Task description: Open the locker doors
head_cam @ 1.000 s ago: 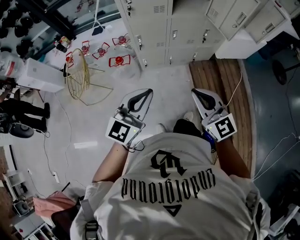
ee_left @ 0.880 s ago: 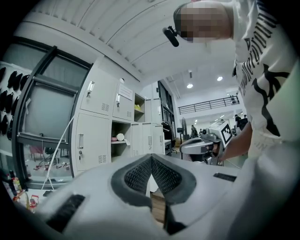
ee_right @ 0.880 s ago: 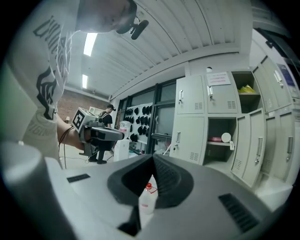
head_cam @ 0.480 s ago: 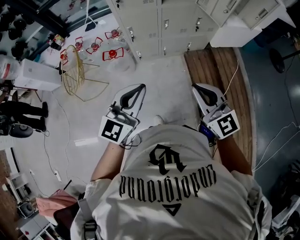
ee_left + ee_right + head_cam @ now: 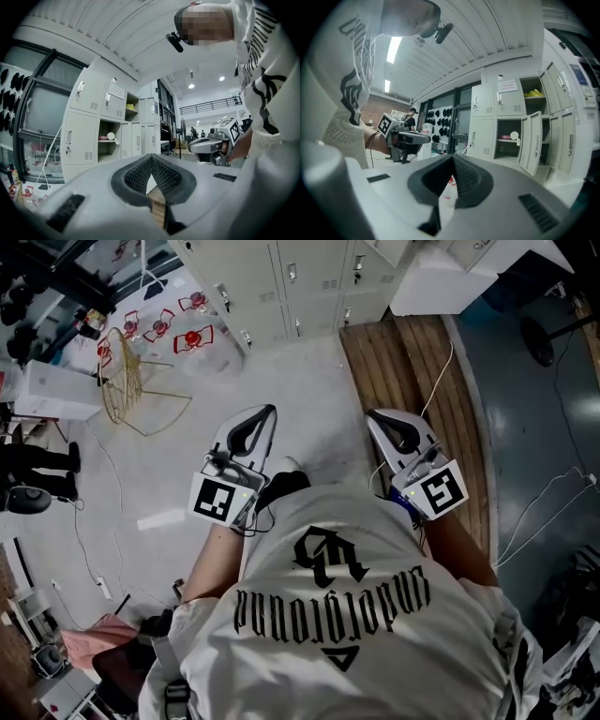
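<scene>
A: Two compartments of the lockers point(image 5: 281, 287) gape open at the floor's point(image 5: 309, 381) far edge.
B: What's inside?
A: Something yellow point(image 5: 533, 93) in the upper one point(image 5: 533, 89); a round white thing point(image 5: 514, 136) and a pink one point(image 5: 502, 139) on the lower shelf point(image 5: 508, 140).
B: Fingers point(image 5: 136, 176)?
A: Left gripper point(image 5: 270, 409) and right gripper point(image 5: 370, 413): both pressed together, empty.

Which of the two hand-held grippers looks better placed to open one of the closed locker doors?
Probably the left. Both the left gripper and right gripper are shut, empty and short of the lockers, but the closed doors stand left of the open compartment.
</scene>
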A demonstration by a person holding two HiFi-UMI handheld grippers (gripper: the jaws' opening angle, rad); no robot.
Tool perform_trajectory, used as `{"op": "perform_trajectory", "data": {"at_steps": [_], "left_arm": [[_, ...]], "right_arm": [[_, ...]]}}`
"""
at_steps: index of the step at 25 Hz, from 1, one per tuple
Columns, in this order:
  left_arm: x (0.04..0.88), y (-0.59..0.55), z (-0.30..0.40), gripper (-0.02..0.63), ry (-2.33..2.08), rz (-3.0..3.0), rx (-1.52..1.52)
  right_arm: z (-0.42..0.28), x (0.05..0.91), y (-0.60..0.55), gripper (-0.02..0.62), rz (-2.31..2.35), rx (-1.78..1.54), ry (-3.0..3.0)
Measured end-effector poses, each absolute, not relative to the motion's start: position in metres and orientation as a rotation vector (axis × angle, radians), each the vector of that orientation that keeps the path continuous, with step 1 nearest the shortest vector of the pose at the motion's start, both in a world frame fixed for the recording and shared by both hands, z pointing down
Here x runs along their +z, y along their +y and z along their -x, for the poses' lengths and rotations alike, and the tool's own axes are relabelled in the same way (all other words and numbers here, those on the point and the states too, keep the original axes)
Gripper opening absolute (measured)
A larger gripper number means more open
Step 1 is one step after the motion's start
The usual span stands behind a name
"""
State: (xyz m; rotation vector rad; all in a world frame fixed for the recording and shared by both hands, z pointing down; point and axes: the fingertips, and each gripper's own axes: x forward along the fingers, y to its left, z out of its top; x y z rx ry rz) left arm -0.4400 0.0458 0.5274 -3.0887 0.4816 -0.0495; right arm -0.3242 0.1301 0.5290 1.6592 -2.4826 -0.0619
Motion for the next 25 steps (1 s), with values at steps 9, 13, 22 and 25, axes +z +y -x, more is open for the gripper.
{"op": "perform_trajectory", "data": {"at_steps": [9, 13, 22, 25], "left_arm": [[0.519, 0.107, 0.401, 0.006, 0.461, 3.051, -0.070], [0.519, 0.119, 0.392, 0.006, 0.454, 3.045, -0.084], [0.516, 0.130, 0.383, 0.006, 0.427, 3.048, -0.083], [0.516, 0.129, 0.379, 0.006, 0.424, 3.053, -0.094]], "right_arm": [[0.295, 0.530, 0.186, 0.005, -1.643, -0.052, -2.508], [0.286, 0.530, 0.196, 0.005, -1.648, -0.057, -2.522], [0.275, 0.532, 0.205, 0.005, -1.660, -0.037, -2.516], [0.270, 0.531, 0.204, 0.005, -1.660, -0.046, -2.509]]}}
